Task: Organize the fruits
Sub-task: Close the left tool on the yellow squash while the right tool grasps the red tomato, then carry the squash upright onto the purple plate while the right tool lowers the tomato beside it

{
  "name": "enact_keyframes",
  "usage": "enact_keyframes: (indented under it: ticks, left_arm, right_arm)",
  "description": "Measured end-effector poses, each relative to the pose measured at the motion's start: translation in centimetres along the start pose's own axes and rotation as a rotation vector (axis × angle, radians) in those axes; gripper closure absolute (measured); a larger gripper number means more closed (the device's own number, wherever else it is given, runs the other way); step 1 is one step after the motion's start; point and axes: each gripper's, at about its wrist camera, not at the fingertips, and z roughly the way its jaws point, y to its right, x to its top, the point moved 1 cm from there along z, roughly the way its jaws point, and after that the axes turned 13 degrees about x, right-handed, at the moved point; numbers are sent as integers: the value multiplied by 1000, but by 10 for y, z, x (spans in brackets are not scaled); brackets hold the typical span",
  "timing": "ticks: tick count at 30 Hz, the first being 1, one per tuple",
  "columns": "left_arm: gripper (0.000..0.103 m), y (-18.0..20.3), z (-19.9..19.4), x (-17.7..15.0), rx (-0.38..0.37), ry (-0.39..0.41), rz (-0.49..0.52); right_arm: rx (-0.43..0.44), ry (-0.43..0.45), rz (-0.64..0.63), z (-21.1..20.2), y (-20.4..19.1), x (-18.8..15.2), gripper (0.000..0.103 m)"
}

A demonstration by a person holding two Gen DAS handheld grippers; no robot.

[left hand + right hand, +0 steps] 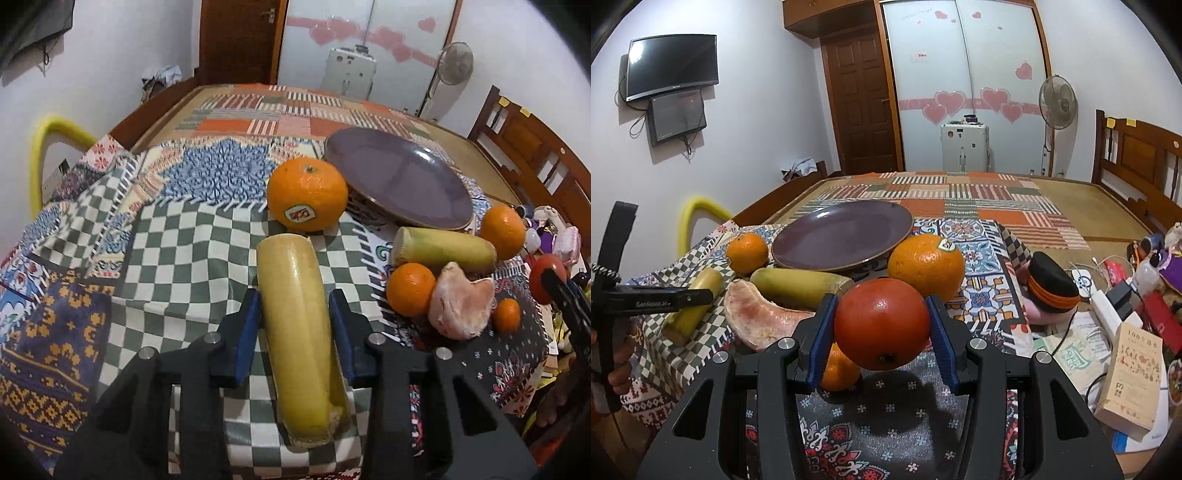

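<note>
**Two grippers, two fruits at a patchwork table**

A red tomato [882, 325] sits clamped between the blue pads of the right gripper [882, 328], lifted clear above the dark floral cloth, its shadow falling on the fabric below. To the left, the left gripper [293, 321] straddles a long yellow banana [295, 332] lying on the green-and-white checked cloth [177, 258]; its blue fingers [247, 328] stand along either side of the fruit, but whether they press it cannot be told.

Just beyond the banana's far end rests a large orange [307, 194] with a sticker. Farther right lies an empty purple plate [399, 181], tilted on the cloth. Near its front edge lie a second, greenish banana [443, 249], a smaller orange [412, 290], a peeled pink pomelo piece [461, 299], a tiny orange [506, 314] and another orange [502, 227] at the right.

Behind the table stretches a bed with a striped patchwork cover [979, 195]. A standing fan [1057, 101] and a wall-mounted television [672, 66] fill the far side of the room, and a boxed book [1134, 373] lies amid clutter at near right.
</note>
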Motion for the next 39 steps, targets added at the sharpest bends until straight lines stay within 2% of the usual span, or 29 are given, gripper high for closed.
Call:
enact_keyframes:
  ticks: [9,13,22,30,39]
  left_arm:
    - [69,2,-51,13,-55,144,4]
    - [69,7,-71,27,-62,225,1]
    - [69,26,-99,61,-94,338,23]
    - [69,43,-92,85,-100,361,62]
    - [69,56,-51,101,-78,307,75]
  right_arm:
    - [-16,46,-7,-1,5,26,58]
    - [-26,83,-35,-2,1,42,58]
    - [-19,136,-83,4,-8,74,58]
    - [4,133,-89,25,-6,88,58]
    - [-12,59,-98,61,2,93,58]
